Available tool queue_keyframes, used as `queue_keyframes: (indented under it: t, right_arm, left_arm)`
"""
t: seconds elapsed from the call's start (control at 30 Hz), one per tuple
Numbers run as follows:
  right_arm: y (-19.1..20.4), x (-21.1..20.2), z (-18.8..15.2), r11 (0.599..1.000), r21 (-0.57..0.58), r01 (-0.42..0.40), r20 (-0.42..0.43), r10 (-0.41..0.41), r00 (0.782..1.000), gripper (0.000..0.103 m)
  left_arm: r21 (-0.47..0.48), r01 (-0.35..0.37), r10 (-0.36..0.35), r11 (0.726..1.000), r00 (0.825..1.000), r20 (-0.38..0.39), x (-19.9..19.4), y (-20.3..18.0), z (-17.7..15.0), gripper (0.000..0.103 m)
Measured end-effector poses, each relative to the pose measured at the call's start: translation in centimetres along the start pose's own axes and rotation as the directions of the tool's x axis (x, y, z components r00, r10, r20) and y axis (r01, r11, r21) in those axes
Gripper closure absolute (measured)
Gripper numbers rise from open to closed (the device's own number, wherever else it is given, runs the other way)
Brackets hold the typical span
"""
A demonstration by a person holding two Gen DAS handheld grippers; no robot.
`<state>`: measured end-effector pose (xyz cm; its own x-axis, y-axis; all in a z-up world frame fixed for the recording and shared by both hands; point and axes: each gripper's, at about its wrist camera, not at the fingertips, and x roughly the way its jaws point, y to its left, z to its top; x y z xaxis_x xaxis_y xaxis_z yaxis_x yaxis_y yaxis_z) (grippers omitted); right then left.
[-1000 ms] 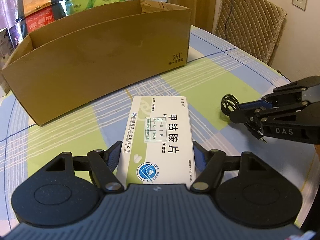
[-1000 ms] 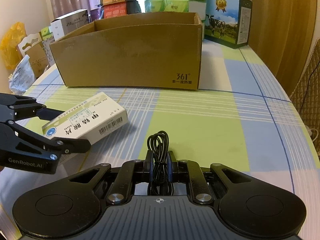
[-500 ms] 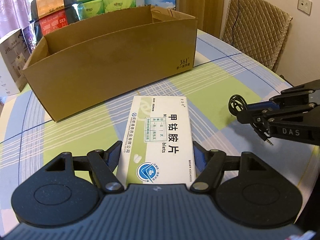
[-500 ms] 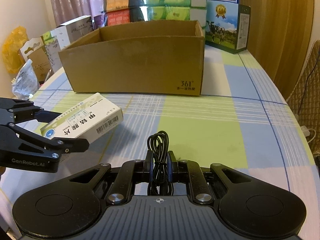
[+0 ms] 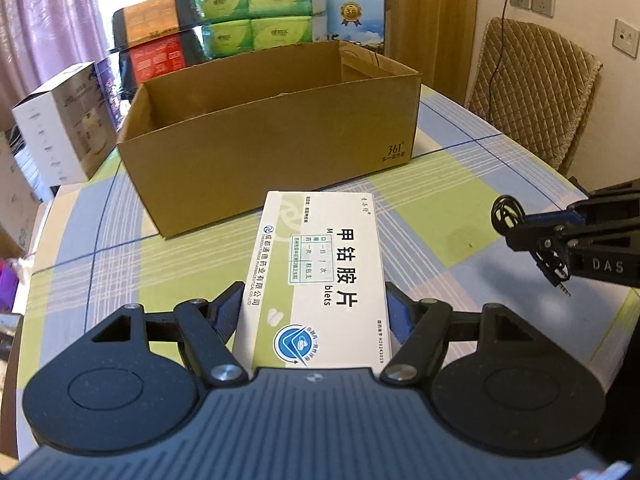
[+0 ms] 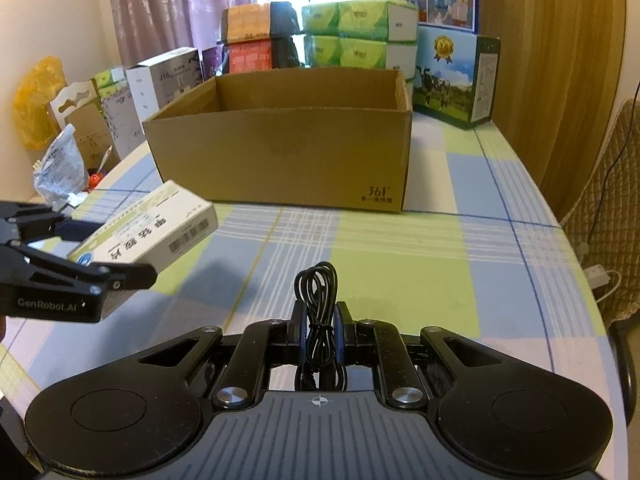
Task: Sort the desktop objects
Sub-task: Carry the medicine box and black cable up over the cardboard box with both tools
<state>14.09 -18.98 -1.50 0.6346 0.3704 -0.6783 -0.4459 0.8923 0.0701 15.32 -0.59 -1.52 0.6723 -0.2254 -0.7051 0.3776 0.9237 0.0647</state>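
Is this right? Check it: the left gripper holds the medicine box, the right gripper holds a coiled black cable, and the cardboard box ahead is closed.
One detail is wrong: the cardboard box is open at the top, as the right wrist view shows. The rest holds: the left gripper is shut on the medicine box, and the right gripper is shut on the coiled black cable.
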Motion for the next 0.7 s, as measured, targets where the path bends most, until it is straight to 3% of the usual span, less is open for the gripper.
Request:
queue_keyframes:
  t: [0.7]
  right_arm:
    - [-0.2,-4.8,1.6,0.998,0.064,-0.007,0.049,0.004,0.999,0.093]
  left_arm:
    - [-0.151,-0.057,0.062,0.987,0.998,0.028,-6.7,-0.6,0.7,0.035]
